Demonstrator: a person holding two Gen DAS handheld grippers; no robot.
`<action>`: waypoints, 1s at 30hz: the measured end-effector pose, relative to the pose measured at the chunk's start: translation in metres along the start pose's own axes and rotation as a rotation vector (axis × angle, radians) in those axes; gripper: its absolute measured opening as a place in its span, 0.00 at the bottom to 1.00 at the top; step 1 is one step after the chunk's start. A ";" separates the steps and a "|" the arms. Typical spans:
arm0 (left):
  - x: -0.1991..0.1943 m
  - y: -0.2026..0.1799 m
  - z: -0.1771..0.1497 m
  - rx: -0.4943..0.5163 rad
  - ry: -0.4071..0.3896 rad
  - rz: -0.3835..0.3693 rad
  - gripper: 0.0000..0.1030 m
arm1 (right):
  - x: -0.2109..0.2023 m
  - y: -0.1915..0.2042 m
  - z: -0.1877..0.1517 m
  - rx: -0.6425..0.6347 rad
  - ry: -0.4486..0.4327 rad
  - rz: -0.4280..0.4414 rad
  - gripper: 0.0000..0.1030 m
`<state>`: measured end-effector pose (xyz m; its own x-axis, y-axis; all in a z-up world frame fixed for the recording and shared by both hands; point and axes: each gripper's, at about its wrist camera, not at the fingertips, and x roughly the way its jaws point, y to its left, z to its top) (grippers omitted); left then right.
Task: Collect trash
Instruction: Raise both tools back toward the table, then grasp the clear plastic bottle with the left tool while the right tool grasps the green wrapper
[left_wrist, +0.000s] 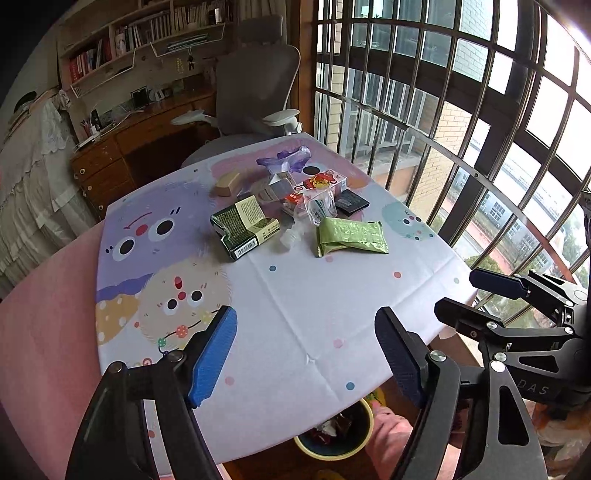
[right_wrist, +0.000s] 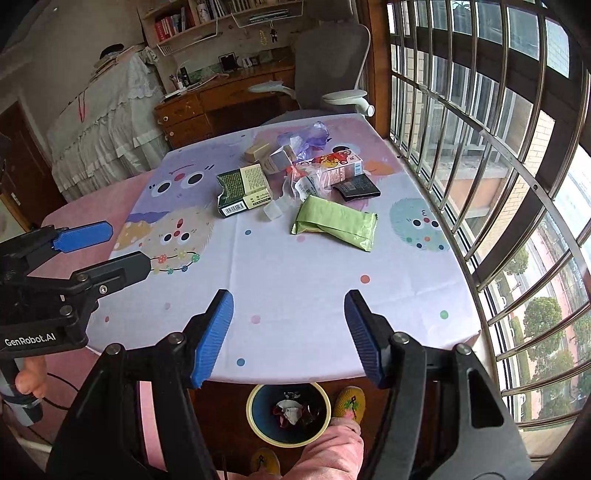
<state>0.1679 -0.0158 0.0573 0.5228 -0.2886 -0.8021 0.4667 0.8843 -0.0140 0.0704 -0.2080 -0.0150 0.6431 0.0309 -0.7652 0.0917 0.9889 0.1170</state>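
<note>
Between pickups: both grippers (left_wrist: 306, 354) (right_wrist: 288, 332) wide, empty at tablecloth's (right_wrist: 295, 280) near edge; next, reach green wrapper (right_wrist: 336, 223), then bin (right_wrist: 288, 413).

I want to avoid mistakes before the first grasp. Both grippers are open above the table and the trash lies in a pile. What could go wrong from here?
1. The clear plastic wrapper lies against the red carton and black packet; a grasp there may drag neighbours.
2. The green packet lies flat, so the fingers may catch the tablecloth.
3. The bin sits partly under the table edge; a drop may miss.
</note>
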 end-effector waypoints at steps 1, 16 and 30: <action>0.010 -0.001 0.008 0.000 0.004 0.006 0.73 | 0.009 -0.007 0.008 -0.010 0.006 0.006 0.60; 0.198 0.007 0.122 -0.095 0.182 0.043 0.62 | 0.212 -0.072 0.097 -0.367 0.193 0.110 0.66; 0.278 0.004 0.143 -0.073 0.243 0.019 0.61 | 0.286 -0.080 0.090 -0.512 0.322 0.265 0.26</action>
<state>0.4171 -0.1452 -0.0798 0.3402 -0.1826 -0.9225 0.4008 0.9156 -0.0335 0.3154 -0.2917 -0.1869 0.3271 0.2466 -0.9123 -0.4629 0.8834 0.0728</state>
